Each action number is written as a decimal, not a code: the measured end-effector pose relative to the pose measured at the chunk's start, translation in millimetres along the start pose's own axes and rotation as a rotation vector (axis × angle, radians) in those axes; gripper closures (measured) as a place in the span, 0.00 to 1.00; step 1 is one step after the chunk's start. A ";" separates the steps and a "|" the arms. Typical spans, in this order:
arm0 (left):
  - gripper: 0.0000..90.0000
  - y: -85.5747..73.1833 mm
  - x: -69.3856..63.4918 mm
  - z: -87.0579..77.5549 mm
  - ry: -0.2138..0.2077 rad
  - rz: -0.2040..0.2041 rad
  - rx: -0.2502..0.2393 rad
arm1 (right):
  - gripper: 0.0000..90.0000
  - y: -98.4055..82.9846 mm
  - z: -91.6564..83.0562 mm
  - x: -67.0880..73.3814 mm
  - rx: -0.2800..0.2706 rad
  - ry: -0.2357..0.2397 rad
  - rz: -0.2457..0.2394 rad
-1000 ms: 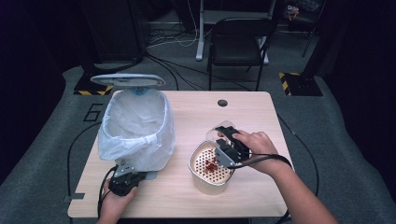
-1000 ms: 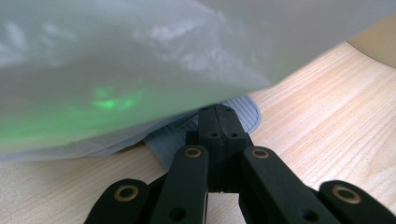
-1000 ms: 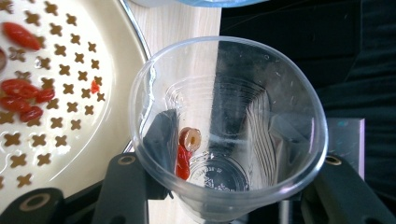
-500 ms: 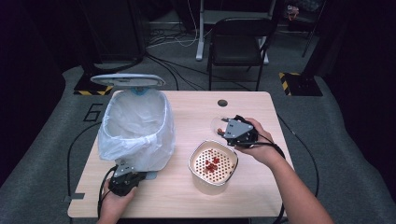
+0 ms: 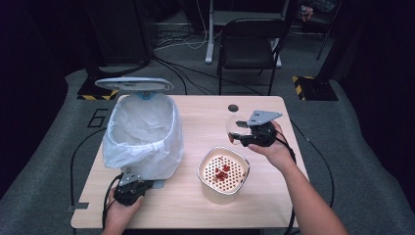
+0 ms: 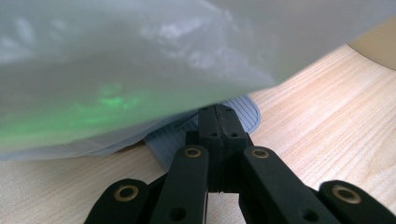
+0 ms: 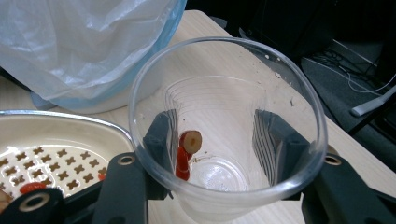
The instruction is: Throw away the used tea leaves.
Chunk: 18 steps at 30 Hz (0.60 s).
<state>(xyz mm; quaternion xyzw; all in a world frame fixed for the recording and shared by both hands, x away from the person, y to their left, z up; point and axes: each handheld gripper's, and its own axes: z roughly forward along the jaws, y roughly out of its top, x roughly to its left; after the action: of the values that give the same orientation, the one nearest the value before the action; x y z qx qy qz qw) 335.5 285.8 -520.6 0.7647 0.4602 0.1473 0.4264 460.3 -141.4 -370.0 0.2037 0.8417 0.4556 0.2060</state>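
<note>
While the right gripper [image 7: 219, 154] pinches an unlabelled clear cup [image 7: 224, 116] at centre frame, the left gripper [image 6: 218, 122] is pressed together; floor marking "6" [image 5: 99, 117] reads at upper left.

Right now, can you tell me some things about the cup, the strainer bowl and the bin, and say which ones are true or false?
1. The right tongs grip a clear plastic cup. True.
2. The cup is completely empty. False: a red piece clings to its inside wall.
3. The cream perforated strainer bowl holds red bits. True.
4. The left tongs are wide open. False: they are shut.
5. The bag-lined bin lies tipped over. False: it stands upright.
</note>
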 end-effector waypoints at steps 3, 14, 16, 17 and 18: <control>1.00 0.2 0.1 -0.1 -0.003 0.004 0.002 | 0.56 0.9 0.5 -0.6 0.005 0.004 0.016; 1.00 0.5 1.0 -0.7 0.004 0.026 0.018 | 0.56 28.7 -8.7 12.4 -0.027 0.004 0.014; 1.00 0.5 0.8 -0.9 0.010 0.023 0.021 | 0.56 33.9 -9.5 14.6 -0.024 -0.007 0.006; 1.00 0.4 -0.4 -0.2 0.000 0.009 0.006 | 0.56 36.4 -10.1 15.2 -0.029 -0.011 0.010; 1.00 0.4 -0.5 -0.2 0.000 0.008 0.005 | 0.56 38.9 -10.9 15.1 -0.034 -0.010 0.017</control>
<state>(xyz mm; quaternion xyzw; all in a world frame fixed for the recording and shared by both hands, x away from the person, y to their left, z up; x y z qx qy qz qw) 335.3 285.5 -520.1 0.7677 0.4574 0.1479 0.4237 448.0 -121.4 -334.0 0.2094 0.8312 0.4705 0.2098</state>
